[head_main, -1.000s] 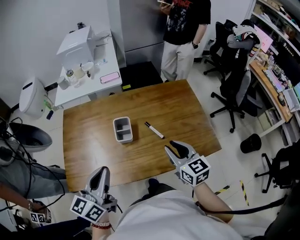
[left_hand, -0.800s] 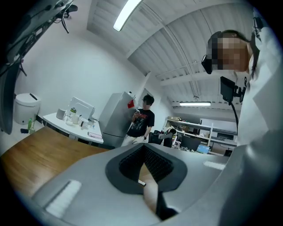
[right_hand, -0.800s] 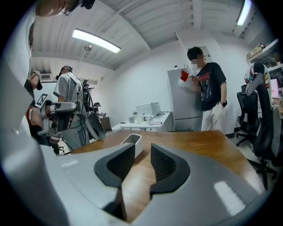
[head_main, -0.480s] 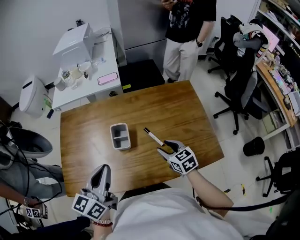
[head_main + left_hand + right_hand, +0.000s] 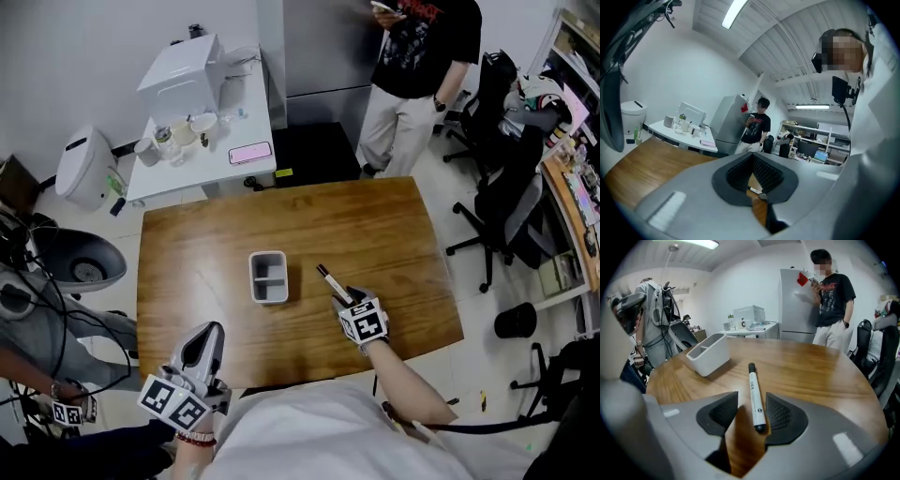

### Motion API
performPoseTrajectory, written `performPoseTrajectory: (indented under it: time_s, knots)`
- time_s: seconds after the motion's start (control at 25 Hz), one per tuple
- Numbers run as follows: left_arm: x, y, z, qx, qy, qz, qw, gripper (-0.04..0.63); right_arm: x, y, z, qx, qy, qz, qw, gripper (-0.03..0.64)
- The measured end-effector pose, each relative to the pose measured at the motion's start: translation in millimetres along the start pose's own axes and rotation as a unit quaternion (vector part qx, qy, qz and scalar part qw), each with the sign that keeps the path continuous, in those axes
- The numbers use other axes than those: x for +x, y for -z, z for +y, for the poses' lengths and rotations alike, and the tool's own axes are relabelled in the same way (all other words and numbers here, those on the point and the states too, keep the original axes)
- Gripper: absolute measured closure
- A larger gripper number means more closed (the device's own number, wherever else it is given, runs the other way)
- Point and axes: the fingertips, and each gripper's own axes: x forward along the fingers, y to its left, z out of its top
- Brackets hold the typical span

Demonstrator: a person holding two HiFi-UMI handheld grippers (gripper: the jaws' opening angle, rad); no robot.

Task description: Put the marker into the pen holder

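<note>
A white marker (image 5: 335, 284) with a black cap lies on the wooden table (image 5: 375, 225), just right of the white two-compartment pen holder (image 5: 268, 277). My right gripper (image 5: 342, 298) is tilted down over the marker's near end. In the right gripper view the marker (image 5: 755, 399) lies between the jaws of the right gripper (image 5: 751, 416), nearer the right pad. The jaws have just been opening and stand open, with no pad pressing on it. The pen holder (image 5: 708, 354) stands beyond, to the left. My left gripper (image 5: 208, 330) hovers at the table's near edge, its tips (image 5: 752, 157) together, holding nothing.
A person in a black shirt (image 5: 422, 66) stands beyond the table's far side. A white side table (image 5: 202, 122) with appliances is at the back left. Office chairs (image 5: 506, 206) and a black bin (image 5: 513, 321) are at the right. Another person (image 5: 56, 328) sits at the left.
My right gripper has come down and forward from the table's near right edge onto the marker's near end. The left gripper has hardly shifted.
</note>
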Motion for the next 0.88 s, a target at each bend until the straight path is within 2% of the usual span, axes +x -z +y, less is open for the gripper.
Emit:
performPoseTrajectory:
  time_s: [0.2,0.32,0.52,0.68,0.88]
  knots:
    - [-5.8,-3.6,12.2,-0.008,-0.007,0.002,0.9999,0.601,6.2,7.2,-0.7,-0.010,0.005,0.021,1.000,0.477]
    - [-4.8,-2.7,19.2,-0.009,-0.009,0.005,0.9999,0.601,6.1,6.5,-6.7,-0.007,0.014,0.022,1.000,0.545]
    - [2.4,-0.7,25.7,-0.014,-0.002,0.011,0.9998,0.601,2.6,4.8,-5.8,-0.010,0.012,0.028,0.999,0.549]
    - [11.7,-5.1,28.7,-0.015,0.010,0.009,0.9998,0.601,-25.6,-30.7,-0.6,0.009,0.004,-0.029,1.000,0.549]
    - [19.0,-8.3,34.4,-0.018,0.021,0.007,0.9996,0.601,-67.0,-85.6,38.0,-0.040,-0.032,-0.100,0.994,0.557]
